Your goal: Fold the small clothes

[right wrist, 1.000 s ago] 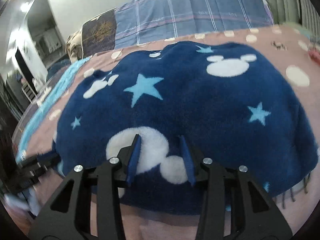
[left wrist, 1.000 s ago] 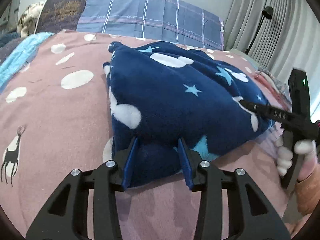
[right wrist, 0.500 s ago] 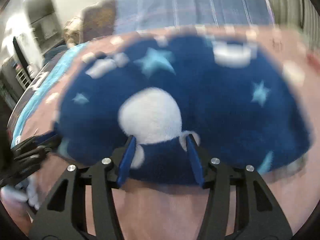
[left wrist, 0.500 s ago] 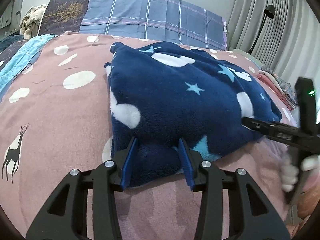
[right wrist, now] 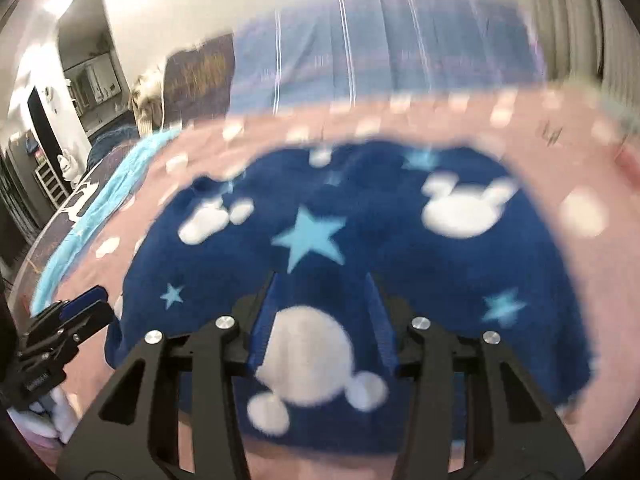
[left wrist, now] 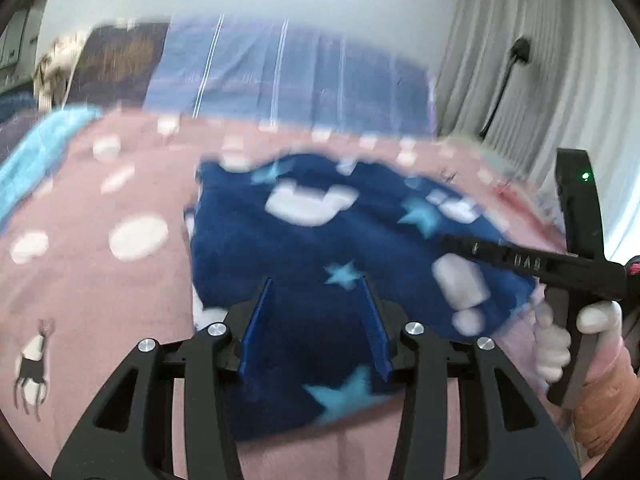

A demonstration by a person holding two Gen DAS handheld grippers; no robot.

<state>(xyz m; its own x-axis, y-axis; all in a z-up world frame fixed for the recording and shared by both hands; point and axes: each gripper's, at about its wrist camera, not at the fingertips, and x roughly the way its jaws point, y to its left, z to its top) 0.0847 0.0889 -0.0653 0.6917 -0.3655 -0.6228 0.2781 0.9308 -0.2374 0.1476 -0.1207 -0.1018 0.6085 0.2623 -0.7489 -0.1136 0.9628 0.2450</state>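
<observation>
Two handheld grippers hang over one folded navy fleece garment (left wrist: 320, 236), printed with pale stars and white mouse-head shapes, which lies flat on the pink spotted bedspread (left wrist: 100, 288), about midway across it and close to its near edge. The left gripper (left wrist: 315, 280) is above the garment's near left corner; its jaws have just been opening and stand at a middling width, with fleece seen between the blue pads (left wrist: 256, 324) but no fold gathered in them. The right gripper (right wrist: 322, 276) is above the near right part of the garment; its jaws have just been closing, also to a middling width, and a white mouse-head print shows between them. Motion blur keeps me from telling whether its pads press the cloth. A white-gloved hand (left wrist: 560, 340) grips the right gripper's handle at the bedspread's right edge. Blue plaid pillows (left wrist: 300, 76) line the far edge, and grey curtains (left wrist: 520, 60) hang beyond the right side.
</observation>
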